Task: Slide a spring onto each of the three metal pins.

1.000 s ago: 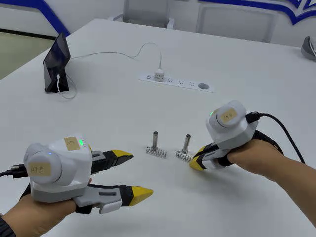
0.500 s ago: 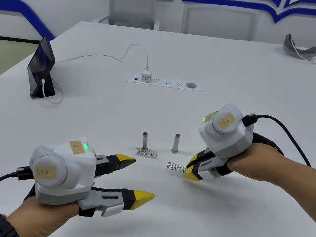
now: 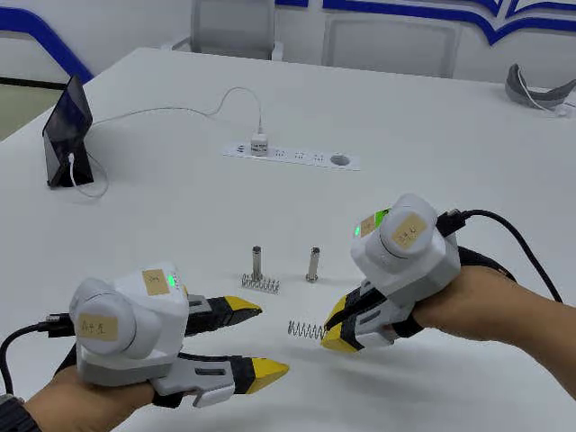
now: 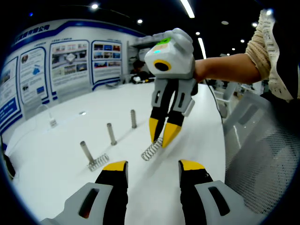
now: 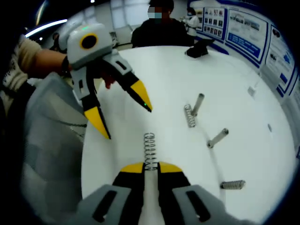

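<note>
Near the front edge of the white table (image 3: 432,135), the left gripper (image 3: 256,339) hovers with its yellow-tipped jaws spread apart and nothing between them. Just beside it, the right gripper (image 3: 335,331) points toward it, jaws clenched on one end of a spring (image 3: 304,329). The spring sticks out sideways from the tips, low over the surface; whether its free end touches the table cannot be told. Toward the middle of the surface, just beyond both grippers, metal pins stand upright. The left pin (image 3: 256,261) has a second spring (image 3: 260,285) lying against its base, and the next pin (image 3: 313,264) beside it is bare. The left gripper view shows a third pin (image 4: 133,118) in line with them, also bare. Farther back a white power strip (image 3: 290,155) lies flat with a charger plug (image 3: 259,144) in it. A thin white cable (image 3: 153,112) runs from the plug toward the left edge, where a dark tablet (image 3: 67,126) is propped on a stand. A grey curved object (image 3: 538,88) rests at the far right corner. Grey chairs (image 3: 232,27) stand along the far edge before a white wall with blue stripes (image 3: 423,11). Poster boards (image 4: 70,61) line a wall under ceiling lights, and a person (image 5: 161,30) sits at the table's far side.
</note>
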{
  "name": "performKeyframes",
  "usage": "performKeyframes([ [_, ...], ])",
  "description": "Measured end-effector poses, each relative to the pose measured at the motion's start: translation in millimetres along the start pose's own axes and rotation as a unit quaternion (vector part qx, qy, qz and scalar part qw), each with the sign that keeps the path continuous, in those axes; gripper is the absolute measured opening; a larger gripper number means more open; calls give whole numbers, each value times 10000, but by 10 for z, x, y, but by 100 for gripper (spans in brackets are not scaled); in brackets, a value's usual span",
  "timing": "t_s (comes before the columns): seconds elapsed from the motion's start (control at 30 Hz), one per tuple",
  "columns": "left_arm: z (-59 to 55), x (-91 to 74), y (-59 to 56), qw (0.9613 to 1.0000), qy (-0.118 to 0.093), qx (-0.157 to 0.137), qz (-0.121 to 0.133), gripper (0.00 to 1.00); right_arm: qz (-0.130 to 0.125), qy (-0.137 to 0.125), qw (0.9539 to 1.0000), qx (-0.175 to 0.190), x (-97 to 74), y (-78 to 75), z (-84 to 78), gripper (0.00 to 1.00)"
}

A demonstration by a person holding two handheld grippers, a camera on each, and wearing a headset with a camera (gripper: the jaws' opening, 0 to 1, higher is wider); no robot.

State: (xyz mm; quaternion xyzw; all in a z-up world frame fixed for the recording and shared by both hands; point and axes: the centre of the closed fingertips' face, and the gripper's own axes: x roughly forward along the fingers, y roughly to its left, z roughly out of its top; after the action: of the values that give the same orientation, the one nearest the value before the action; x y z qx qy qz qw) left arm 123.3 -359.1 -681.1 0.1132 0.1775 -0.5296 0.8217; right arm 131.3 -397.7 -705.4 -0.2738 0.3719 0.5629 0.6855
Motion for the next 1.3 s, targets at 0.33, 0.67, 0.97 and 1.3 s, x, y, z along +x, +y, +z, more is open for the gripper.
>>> performKeyframes([
  [0.33,-6,31,-107,9997,48,208,-105,32,314,98,9982,-496,-35,212,150,12],
  [0.67,-12,47,-174,9984,121,512,-185,22,425,236,9957,-784,-59,301,232,12],
  [0.97,-15,56,-185,9972,140,715,-195,14,450,372,9943,-889,-94,358,258,12],
  [1.3,-19,65,-178,9969,137,734,-239,12,371,284,9941,-981,-192,383,409,12],
])
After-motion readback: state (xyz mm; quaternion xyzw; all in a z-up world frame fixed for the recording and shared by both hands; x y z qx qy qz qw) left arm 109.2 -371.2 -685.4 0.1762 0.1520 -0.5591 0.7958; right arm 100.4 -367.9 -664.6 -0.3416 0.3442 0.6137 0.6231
